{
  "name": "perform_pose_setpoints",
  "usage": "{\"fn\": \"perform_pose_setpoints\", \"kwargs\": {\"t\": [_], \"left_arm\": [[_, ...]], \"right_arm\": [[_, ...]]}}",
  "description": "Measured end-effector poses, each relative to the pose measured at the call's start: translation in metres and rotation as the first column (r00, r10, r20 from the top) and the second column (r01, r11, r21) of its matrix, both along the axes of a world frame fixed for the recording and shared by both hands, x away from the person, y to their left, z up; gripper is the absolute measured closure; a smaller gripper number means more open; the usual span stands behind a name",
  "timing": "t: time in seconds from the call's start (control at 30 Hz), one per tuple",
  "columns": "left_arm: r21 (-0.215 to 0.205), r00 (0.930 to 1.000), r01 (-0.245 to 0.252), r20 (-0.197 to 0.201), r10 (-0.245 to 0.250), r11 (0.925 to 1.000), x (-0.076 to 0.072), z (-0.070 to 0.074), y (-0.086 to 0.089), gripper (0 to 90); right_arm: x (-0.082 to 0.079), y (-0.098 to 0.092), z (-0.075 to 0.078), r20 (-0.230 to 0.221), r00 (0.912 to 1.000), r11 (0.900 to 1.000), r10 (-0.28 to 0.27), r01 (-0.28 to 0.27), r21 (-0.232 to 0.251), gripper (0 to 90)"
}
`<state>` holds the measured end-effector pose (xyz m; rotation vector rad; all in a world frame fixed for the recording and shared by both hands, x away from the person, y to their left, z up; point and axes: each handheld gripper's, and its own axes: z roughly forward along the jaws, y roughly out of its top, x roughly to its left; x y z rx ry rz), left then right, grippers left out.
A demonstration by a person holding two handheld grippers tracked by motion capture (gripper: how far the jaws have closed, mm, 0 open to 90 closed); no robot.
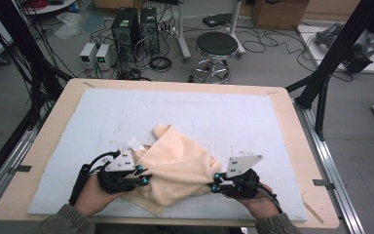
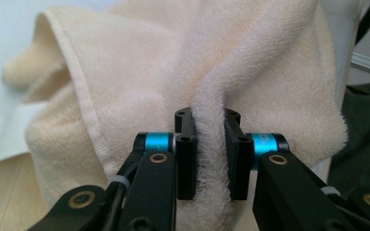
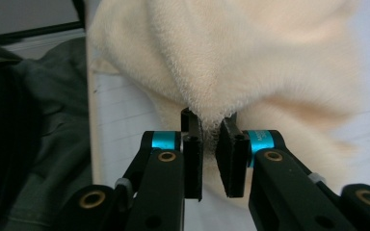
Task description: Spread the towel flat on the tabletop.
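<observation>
Towel (image 1: 177,168) (cream terry cloth, hemmed edge) lies bunched near the front of the tabletop (image 1: 44,146), on the pale gridded mat (image 1: 175,109) that covers most of it. One peak of cloth rises toward the far side; the rest slumps between the two hands.

Left claw (image 1: 146,176): clamped on the towel's left side. In the left gripper view a thick ridge of terry runs straight between the pads (image 2: 187,154), both pressing on it.

Right claw (image 1: 214,185): clamped on the towel's right side. In the right gripper view a pinched corner of pile sits between the jaw tips, held near their upper ends (a shallow bite compared with the left).

Step in hand, as I judge it: both grasps made, cloth partly lifted off the mat, ready to be spread or folded. The towel hangs slack between the claws, so it has not been drawn taut.

Next move calls for: the two hands to part sideways, evenly, until the edge between them straightens, then to carry the cloth out over the free area of the mat and lay it flat.

Risks: the right claw's tip-only grip may slip once tension comes on. The left claw seems to hold a fold rather than a single edge, so the cloth may open unevenly.

Small white paper scrap (image 1: 135,143) lies just beyond the left claw, beside the towel.
</observation>
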<state>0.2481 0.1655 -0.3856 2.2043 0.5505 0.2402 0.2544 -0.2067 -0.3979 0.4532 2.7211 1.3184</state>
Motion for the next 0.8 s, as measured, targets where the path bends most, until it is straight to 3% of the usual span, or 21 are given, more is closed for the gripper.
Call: {"fn": "perform_pose_setpoints", "kwargs": {"t": [0.1,0.17,0.23,0.3,0.43,0.57,0.67,0.8], "left_arm": [[-0.024,0.999,-0.023,-0.039,0.022,0.9995,-0.006,-0.006,0.014,78.2],[-0.037,0.9987,-0.015,-0.048,0.013,0.9992,-0.007,-0.003,0.018,75.1],[-0.05,0.9991,-0.002,-0.043,0.0,0.9987,-0.007,0.004,0.019,72.3],[-0.075,0.9992,0.009,-0.037,-0.012,0.9971,-0.007,0.015,0.02,62.9],[-0.119,0.9997,0.025,0.01,-0.024,0.9926,-0.003,0.039,0.019,58.5],[-0.13,0.9969,0.022,0.077,-0.012,0.9913,0.018,0.05,0.012,52.5],[-0.103,0.9967,-0.003,0.081,0.011,0.9947,0.046,0.04,0.002,47.8],[-0.042,1.0,-0.006,-0.002,0.006,0.9991,0.081,0.014,-0.014,45.5]], "right_arm": [[-0.001,0.01,-0.011,-0.027,0.999,0.999,0.034,-0.034,0.008,70.4],[0.001,0.008,-0.001,-0.012,0.9996,0.999,0.026,-0.026,0.037,63.1],[0.003,0.005,0.004,-0.002,0.9998,0.998,0.021,-0.02,0.054,61.3],[0.009,-0.006,0.016,0.025,0.9995,0.996,-0.016,0.014,0.093,57.8],[0.018,-0.014,0.023,0.055,0.9968,0.994,-0.059,0.054,0.091,55.7],[0.037,-0.013,0.014,0.031,0.9938,0.992,-0.107,0.105,0.065,51.5],[0.052,-0.005,0.001,-0.003,0.9935,0.993,-0.114,0.114,0.027,47.0],[0.069,0.006,-0.02,-0.096,0.9898,0.994,-0.105,0.105,-0.003,45.6]]}}
